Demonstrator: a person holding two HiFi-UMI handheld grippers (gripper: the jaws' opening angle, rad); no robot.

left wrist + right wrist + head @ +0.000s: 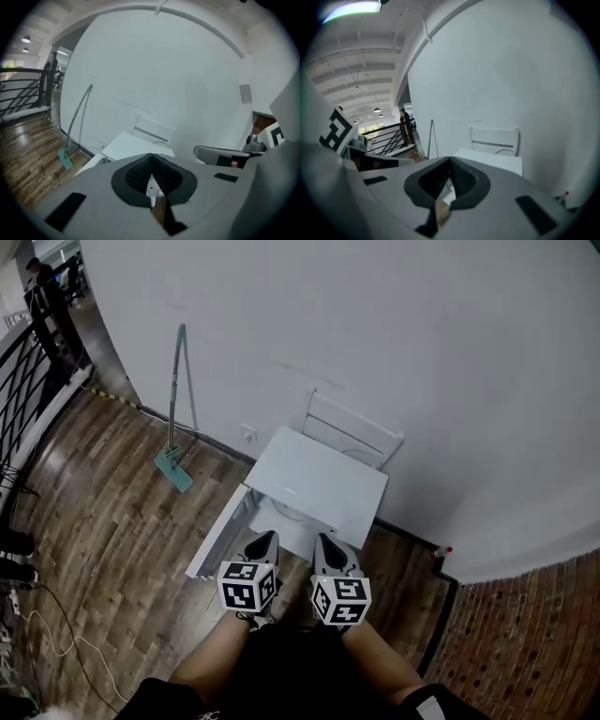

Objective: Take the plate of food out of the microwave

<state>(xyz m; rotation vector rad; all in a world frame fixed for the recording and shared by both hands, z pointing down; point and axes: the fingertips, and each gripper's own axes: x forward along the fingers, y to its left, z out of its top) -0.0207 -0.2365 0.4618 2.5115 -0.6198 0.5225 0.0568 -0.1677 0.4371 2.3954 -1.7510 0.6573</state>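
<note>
No microwave or plate of food shows in any view. Both grippers are held side by side close to the person's body, above the wooden floor and just short of a small white table (319, 479). My left gripper (265, 538) is shut with nothing between its jaws; its tips meet in the left gripper view (151, 155). My right gripper (324, 540) is also shut and empty, with its tips together in the right gripper view (450, 160). Both point toward the table (126, 143) and the white wall behind it.
A white chair (352, 427) stands behind the table against the wall. A mop (173, 460) leans on the wall at the left. A white panel (217, 538) lies by the table's left side. A black railing (23, 381) and a distant person (47, 292) are far left. Cables (56, 634) trail on the floor.
</note>
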